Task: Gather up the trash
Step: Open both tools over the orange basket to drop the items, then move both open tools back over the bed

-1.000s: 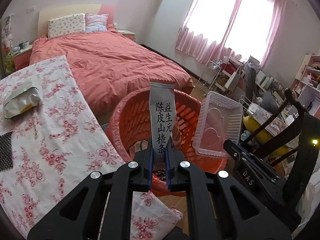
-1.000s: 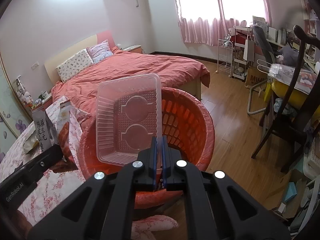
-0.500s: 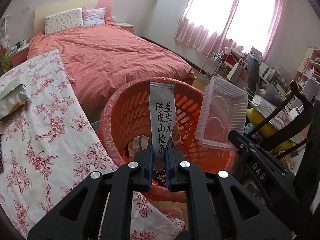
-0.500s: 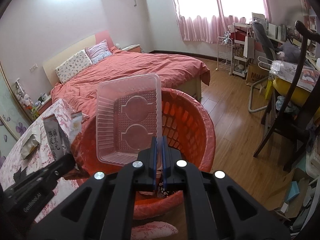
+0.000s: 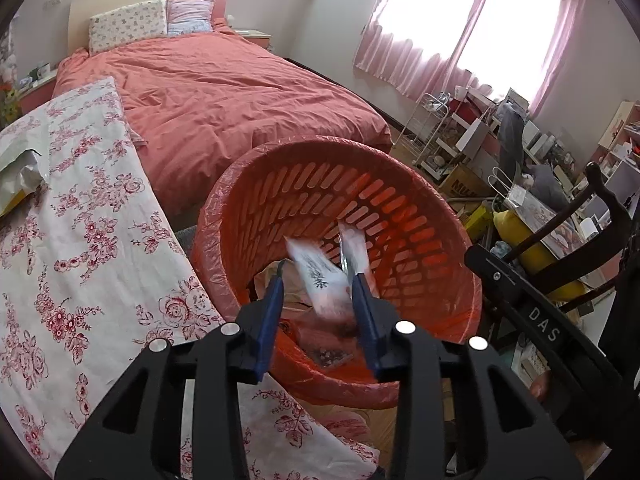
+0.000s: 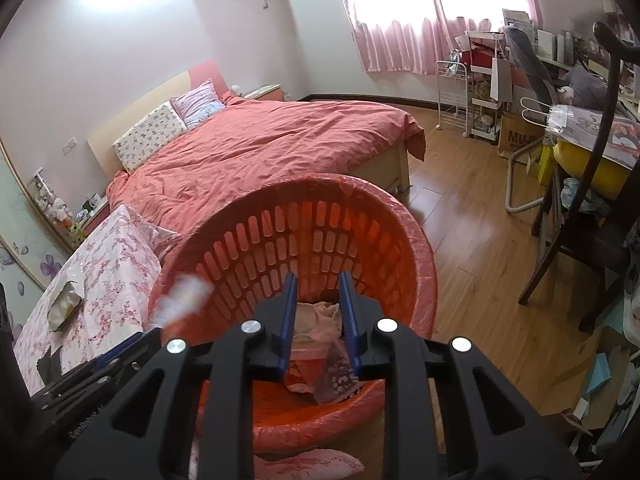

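Note:
An orange slotted trash basket [image 5: 280, 200] with a red liner stands right below both grippers; it also shows in the right wrist view [image 6: 400, 248]. My left gripper [image 5: 318, 280] is open, and a white snack wrapper [image 5: 320, 276] with black characters is falling, blurred, between its fingers into the basket. The wrapper shows as a blurred white streak [image 6: 184, 296] in the right wrist view. My right gripper [image 6: 318, 280] is open and empty over the basket. Crumpled trash [image 6: 320, 320] lies at the basket's bottom. The clear plastic tray is not clearly visible.
A table with a red-flowered cloth [image 5: 80, 240] is on the left, with a white-and-yellow bag [image 5: 16, 180] on it. A bed with a coral duvet [image 5: 240, 92] lies behind. A dark wooden chair [image 6: 600, 200] and cluttered shelves [image 6: 488, 80] stand on the right.
Both grippers opened. The wrapper left the left gripper and is dropping into the basket. The clear tray left the right gripper and is gone from view.

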